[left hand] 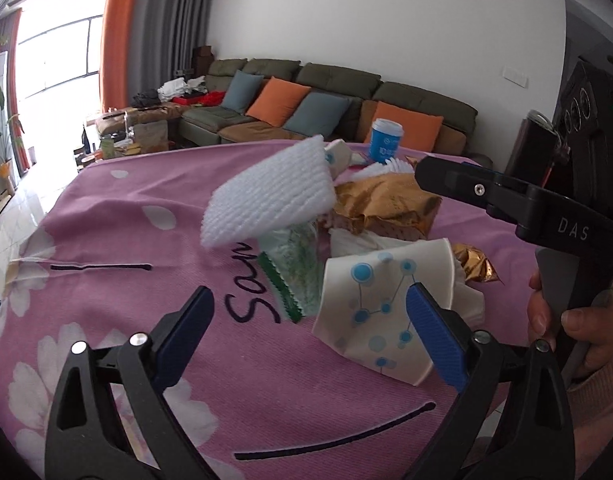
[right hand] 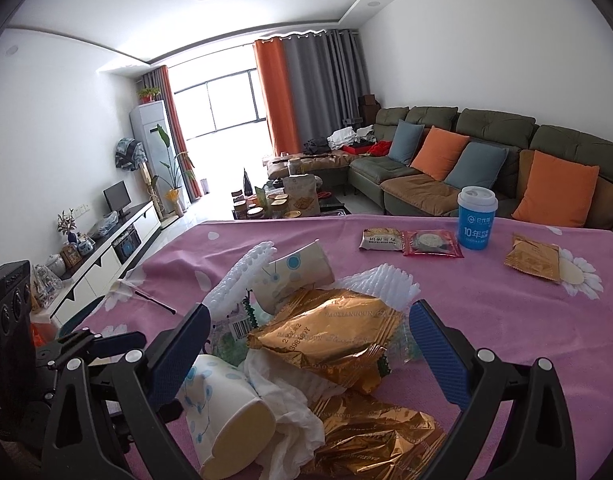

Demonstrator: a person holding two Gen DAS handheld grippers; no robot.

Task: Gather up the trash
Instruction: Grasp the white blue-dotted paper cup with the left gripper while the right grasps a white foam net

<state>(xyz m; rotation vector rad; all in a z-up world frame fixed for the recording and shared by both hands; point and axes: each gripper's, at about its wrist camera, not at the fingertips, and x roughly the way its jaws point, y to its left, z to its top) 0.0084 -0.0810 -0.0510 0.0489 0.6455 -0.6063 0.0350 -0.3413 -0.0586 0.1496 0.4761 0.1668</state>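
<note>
Left gripper (left hand: 308, 312) stood released, jaws spread wide, nothing pressed between the pads; right pad just touching or overlapping the crushed paper cup (left hand: 380, 308), contact not confirmable from the left wrist view. Was pitched downward toward the near edge of the trash pile, probably to straddle that cup for a pinch. Right gripper (right hand: 306, 338) likewise stood released, jaws wide apart on either side of the gold wrapper (right hand: 326, 334), pads not seen pressing it; likely positioned so as to bracket the heap and stop pieces sliding off. Trash lay gathered in 1 heap on the pink floral tablecloth (left hand: 118, 216): 2 crushed paper cups, white foam netting (left hand: 266, 198), a crumpled tissue (right hand: 284, 416), a green-edged clear wrapper (left hand: 294, 276) and gold wrappers, stacked loosely and overlapping. Heaping judged deliberate, to allow removal in few grabs. Remained well apart across the table: 2 small snack packets (right hand: 412, 242), a further gold packet (right hand: 532, 258) and an upright blue lidded cup (right hand: 476, 218). Whether those counted as trash could not be told. No bin visible in either view.
</note>
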